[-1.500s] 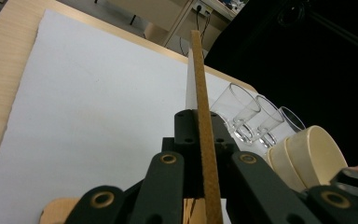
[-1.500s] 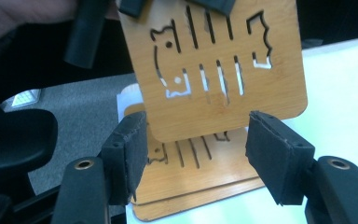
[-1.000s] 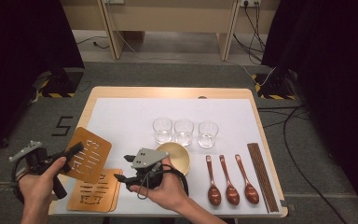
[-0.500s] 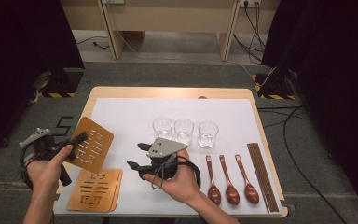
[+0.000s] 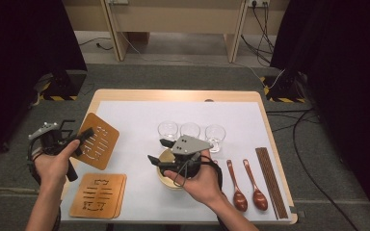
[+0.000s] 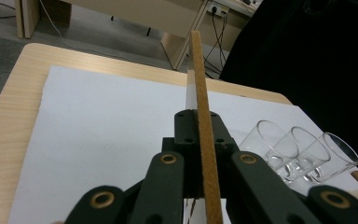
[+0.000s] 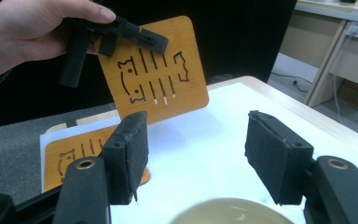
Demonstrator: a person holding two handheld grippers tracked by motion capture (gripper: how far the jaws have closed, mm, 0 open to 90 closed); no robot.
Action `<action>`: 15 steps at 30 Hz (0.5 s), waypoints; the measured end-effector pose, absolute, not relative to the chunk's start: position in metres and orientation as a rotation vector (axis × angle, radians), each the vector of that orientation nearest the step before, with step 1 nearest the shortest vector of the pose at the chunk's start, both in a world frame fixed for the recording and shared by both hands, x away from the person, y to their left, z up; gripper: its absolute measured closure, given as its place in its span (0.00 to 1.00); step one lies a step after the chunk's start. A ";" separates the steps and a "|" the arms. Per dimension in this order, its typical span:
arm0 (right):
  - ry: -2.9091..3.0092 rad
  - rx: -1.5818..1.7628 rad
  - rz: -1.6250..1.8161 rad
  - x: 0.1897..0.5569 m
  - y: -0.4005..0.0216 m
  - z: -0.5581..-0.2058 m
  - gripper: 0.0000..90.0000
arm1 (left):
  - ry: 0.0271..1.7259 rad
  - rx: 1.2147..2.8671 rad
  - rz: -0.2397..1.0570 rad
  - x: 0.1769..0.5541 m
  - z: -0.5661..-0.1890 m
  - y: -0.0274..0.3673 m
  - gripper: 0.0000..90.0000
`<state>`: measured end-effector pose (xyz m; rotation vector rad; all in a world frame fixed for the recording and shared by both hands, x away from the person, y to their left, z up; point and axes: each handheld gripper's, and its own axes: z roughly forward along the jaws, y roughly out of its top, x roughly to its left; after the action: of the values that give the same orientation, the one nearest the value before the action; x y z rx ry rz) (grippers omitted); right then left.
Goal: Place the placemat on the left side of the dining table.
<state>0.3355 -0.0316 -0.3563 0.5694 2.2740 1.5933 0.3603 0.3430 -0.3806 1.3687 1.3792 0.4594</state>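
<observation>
Bamboo-looking cutout mat (image 5: 95, 140) seems light, stiff and thin, so the left gripper (image 5: 79, 138) pinching its 9 o'clock edge works, while the right gripper (image 7: 193, 161) gapes empty over the bowl (image 7: 228, 212).

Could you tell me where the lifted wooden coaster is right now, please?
In the high view the lifted coaster is at the table's left edge, clamped in the left hand-held gripper above the flat coaster.

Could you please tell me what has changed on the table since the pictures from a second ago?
The left gripper, shut on a wooden fish-pattern coaster, has carried it up and away from the second coaster. The right gripper, open, moved forward over the bowl. Glasses, spoons and chopsticks stayed put.
</observation>
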 end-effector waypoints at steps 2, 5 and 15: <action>2.269 0.574 1.589 0.337 -0.035 -0.356 0.44 | 1.382 1.367 0.457 0.364 -0.381 0.342 0.95; 2.261 0.589 1.590 0.337 -0.039 -0.356 0.44 | 1.384 1.369 0.460 0.367 -0.381 0.341 0.95; 2.227 0.645 1.587 0.340 -0.058 -0.358 0.44 | 1.399 1.368 0.470 0.384 -0.381 0.337 0.95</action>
<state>0.3401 -0.0581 -0.3584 0.6451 2.2267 1.5866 0.3844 0.3368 -0.3809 1.3682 1.3986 0.4704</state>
